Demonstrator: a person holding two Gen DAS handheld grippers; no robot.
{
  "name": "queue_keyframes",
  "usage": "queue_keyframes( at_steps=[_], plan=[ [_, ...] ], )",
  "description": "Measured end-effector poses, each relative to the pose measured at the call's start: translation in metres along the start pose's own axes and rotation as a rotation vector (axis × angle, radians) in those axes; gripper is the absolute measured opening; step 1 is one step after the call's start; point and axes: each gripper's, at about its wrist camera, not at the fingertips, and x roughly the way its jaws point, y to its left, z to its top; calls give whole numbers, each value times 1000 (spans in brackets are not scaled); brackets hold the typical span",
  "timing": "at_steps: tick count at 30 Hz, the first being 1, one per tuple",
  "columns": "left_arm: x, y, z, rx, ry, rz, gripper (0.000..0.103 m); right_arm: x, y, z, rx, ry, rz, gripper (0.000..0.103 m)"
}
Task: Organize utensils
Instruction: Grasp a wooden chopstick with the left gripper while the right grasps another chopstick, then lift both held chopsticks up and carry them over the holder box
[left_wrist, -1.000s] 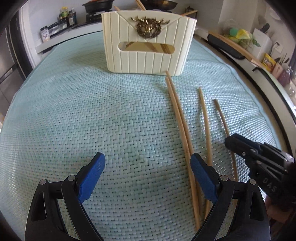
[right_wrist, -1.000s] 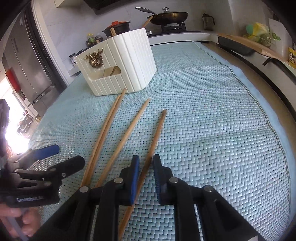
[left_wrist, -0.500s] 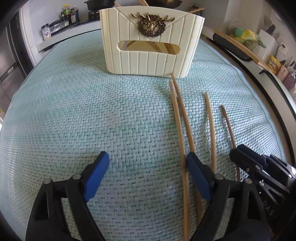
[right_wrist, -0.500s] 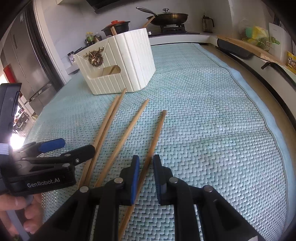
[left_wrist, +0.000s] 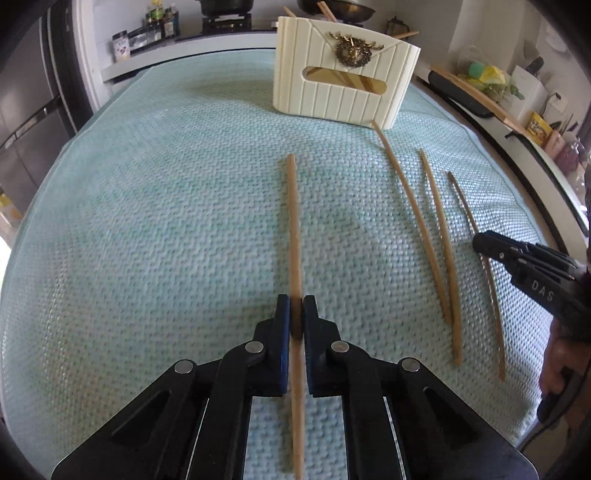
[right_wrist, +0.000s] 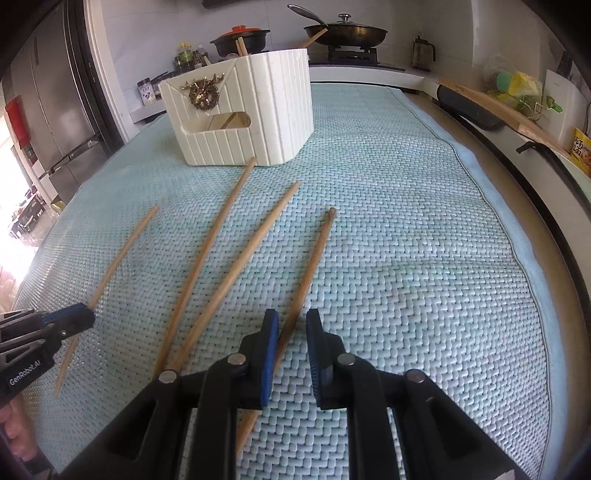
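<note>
My left gripper (left_wrist: 293, 314) is shut on a wooden chopstick (left_wrist: 293, 229), which points toward a cream ribbed utensil holder (left_wrist: 343, 81) at the far side of the mat. Three more chopsticks (left_wrist: 439, 229) lie to its right. My right gripper (right_wrist: 291, 332) is partly open, its jaws on either side of the rightmost chopstick (right_wrist: 314, 258) without pinching it. The held chopstick (right_wrist: 122, 254) and left gripper (right_wrist: 70, 319) show at the left in the right wrist view. The holder (right_wrist: 240, 110) has chopsticks standing in it.
A pale green woven mat (left_wrist: 166, 221) covers the table. A counter with a pan (right_wrist: 347, 33), a pot (right_wrist: 240, 38) and bottles runs behind. A board and packets sit on the right ledge (right_wrist: 517, 122). A fridge (right_wrist: 55, 92) stands at left.
My left gripper has closed on one chopstick of the leftmost pair and carried it left, away from the others. My right gripper stays over the rightmost chopstick, slightly wider open.
</note>
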Motion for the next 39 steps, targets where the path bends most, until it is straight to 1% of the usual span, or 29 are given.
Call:
queue_keyframes(
  at_steps=[2,3,4,5,6,7,9,11,13,14,15,17,20,21,22,23,24,25,26,27,29,31,34,36,39],
  plan=[
    [-9,9,-13,-16,10,-6,6,-4,0,-4,-8,17,8,14],
    [-11,12,-15,-26,16,-12,10,-6,0,-5,-11,22,9,14],
    [-12,14,-15,-25,26,-19,22,-6,-1,-5,-9,34,18,14],
    [-12,15,-12,-18,31,-33,31,-6,-3,-4,-1,42,30,15],
    [-11,17,-9,-8,32,-41,50,-5,-7,-2,12,55,51,17],
    [-10,17,-4,4,29,-33,59,-4,-10,1,26,72,64,17],
    [-3,15,9,41,22,-4,59,-1,-17,8,47,100,89,17],
    [9,15,24,65,37,8,59,4,-22,15,60,123,107,17],
    [22,16,39,74,56,7,59,11,-23,24,48,126,89,17],
    [26,15,47,87,52,20,59,15,-23,29,44,128,86,17],
    [32,14,53,96,65,23,59,20,-23,35,45,130,84,17],
    [40,11,66,113,82,16,59,30,-22,49,54,133,68,18],
    [46,7,75,155,121,4,59,45,-24,69,79,148,52,17],
    [47,6,77,158,131,0,58,49,-24,74,89,158,53,16],
    [47,6,78,161,136,-4,48,52,-24,79,97,161,47,15],
    [47,7,80,161,138,-13,43,55,-25,82,102,166,42,15],
    [48,7,83,152,142,-22,32,57,-26,85,102,170,31,9],
    [49,9,85,138,147,-30,23,58,-27,87,102,167,27,8],
    [50,12,88,121,149,-30,20,60,-27,89,104,165,29,8],
    [51,14,90,107,154,-40,7,61,-27,91,106,163,30,7],
    [55,22,96,73,159,-83,6,62,-28,92,105,159,34,6],
    [55,26,97,55,145,-85,5,58,-33,91,112,139,52,6],
    [47,33,99,30,110,-100,5,35,-53,81,146,93,89,6],
    [34,39,105,10,69,-115,5,18,-59,82,159,49,115,6],
    [-2,52,109,-8,-10,-139,5,-14,-63,86,148,-27,153,6]
  ],
)
